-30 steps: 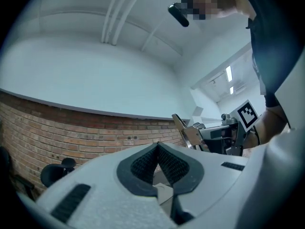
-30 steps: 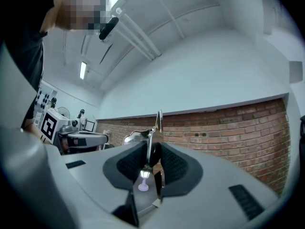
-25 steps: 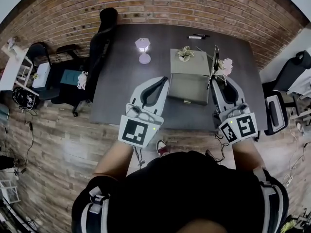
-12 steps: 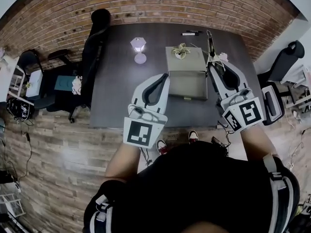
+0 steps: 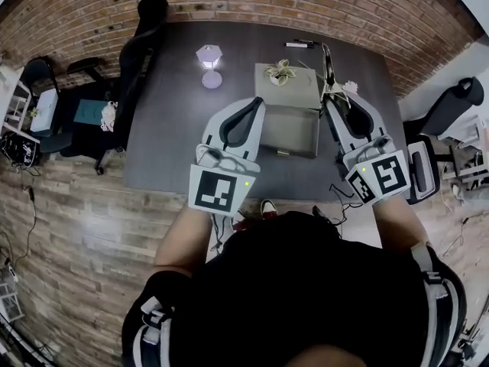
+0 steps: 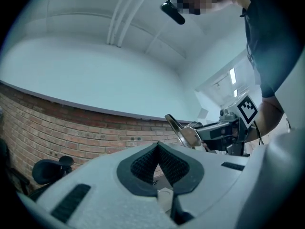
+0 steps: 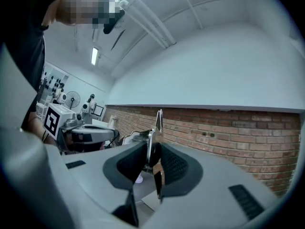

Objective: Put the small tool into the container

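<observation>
In right gripper [image 7: 153,154], small tool [image 7: 158,123] tip-up.

Both forearms reach forward. Left tongs [image 6: 157,147] tips together, nothing between. Right tongs [image 7: 153,149] clamped on small tool [image 7: 159,120].

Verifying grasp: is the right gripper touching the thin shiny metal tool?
Touching. Right gripper view: right gripper clamps the thin shiny metal tool between its pads.
</observation>
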Demonstrator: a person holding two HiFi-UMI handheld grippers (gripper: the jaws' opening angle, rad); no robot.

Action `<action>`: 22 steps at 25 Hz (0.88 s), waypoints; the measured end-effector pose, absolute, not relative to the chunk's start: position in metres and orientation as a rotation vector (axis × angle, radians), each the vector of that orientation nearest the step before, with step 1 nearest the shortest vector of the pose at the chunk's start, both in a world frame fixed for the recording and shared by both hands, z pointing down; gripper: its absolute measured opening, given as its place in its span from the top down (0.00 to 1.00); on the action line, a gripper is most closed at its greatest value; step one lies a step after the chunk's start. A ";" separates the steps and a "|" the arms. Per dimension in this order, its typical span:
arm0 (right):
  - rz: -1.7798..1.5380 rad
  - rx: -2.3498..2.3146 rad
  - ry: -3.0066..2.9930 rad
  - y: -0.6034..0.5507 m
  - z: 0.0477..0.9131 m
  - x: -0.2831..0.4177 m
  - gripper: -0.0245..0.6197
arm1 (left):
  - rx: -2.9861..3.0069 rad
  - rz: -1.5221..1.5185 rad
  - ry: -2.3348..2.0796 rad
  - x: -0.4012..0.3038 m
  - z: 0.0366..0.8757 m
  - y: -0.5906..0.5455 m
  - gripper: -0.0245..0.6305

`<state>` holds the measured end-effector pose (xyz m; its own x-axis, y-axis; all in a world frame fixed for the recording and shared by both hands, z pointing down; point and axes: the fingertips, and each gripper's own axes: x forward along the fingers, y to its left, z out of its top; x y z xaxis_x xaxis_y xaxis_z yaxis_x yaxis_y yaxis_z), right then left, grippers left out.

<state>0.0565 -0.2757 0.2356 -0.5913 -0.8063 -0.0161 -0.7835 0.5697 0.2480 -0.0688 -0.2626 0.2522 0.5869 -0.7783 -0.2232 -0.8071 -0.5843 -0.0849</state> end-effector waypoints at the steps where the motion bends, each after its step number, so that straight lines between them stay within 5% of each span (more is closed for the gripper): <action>1: -0.342 1.364 -2.693 -0.279 0.239 0.062 0.82 | -2.645 0.226 1.331 -0.064 0.255 -0.267 0.95; 22: -0.065 1.058 -2.531 -0.353 0.379 0.087 0.82 | -2.743 0.009 1.450 -0.034 0.348 -0.329 0.95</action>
<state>0.0872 -0.3532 0.3790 -0.6363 -0.6929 0.3392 -0.6745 0.7131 0.1913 -0.0339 -0.3291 0.3484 0.5632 -0.8260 -0.0230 -0.8262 -0.5625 -0.0316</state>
